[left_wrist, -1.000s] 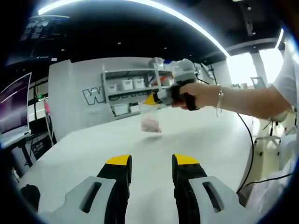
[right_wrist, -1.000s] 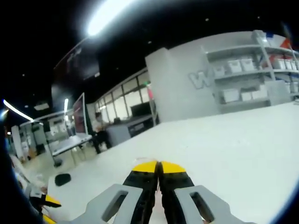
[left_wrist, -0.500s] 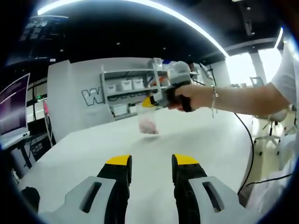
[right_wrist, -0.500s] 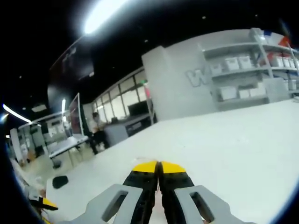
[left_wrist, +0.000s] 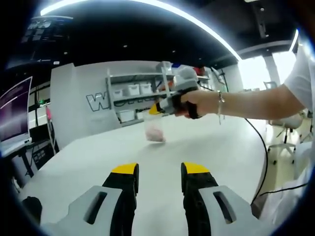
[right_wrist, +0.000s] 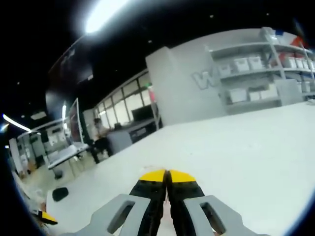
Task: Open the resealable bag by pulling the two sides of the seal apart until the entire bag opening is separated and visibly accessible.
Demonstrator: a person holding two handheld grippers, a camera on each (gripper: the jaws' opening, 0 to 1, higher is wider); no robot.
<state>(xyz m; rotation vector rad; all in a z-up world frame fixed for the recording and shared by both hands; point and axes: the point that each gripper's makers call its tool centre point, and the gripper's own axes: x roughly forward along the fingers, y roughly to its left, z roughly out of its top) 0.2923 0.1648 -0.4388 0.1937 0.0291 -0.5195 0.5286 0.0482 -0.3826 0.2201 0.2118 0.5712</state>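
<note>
This looks like a lab or a robotics workspace inside an open-plan office. A broad white surface [left_wrist: 88,157] stretches toward a grey partition wall [left_wrist: 81,98] with large white lettering, partly hidden. Against that wall stands a metal shelving unit [left_wrist: 133,96] stacked with white storage bins [left_wrist: 134,89]. The ceiling is dark, crossed by a long curved light strip [left_wrist: 197,24]. In the right gripper view, glass-walled rooms [right_wrist: 123,105] and desks [right_wrist: 66,152] run along the far side, where someone appears to sit, though it is too blurred to be sure. A monitor [left_wrist: 15,113] glows at the left edge, and a black cable [left_wrist: 263,152] trails off the surface.
</note>
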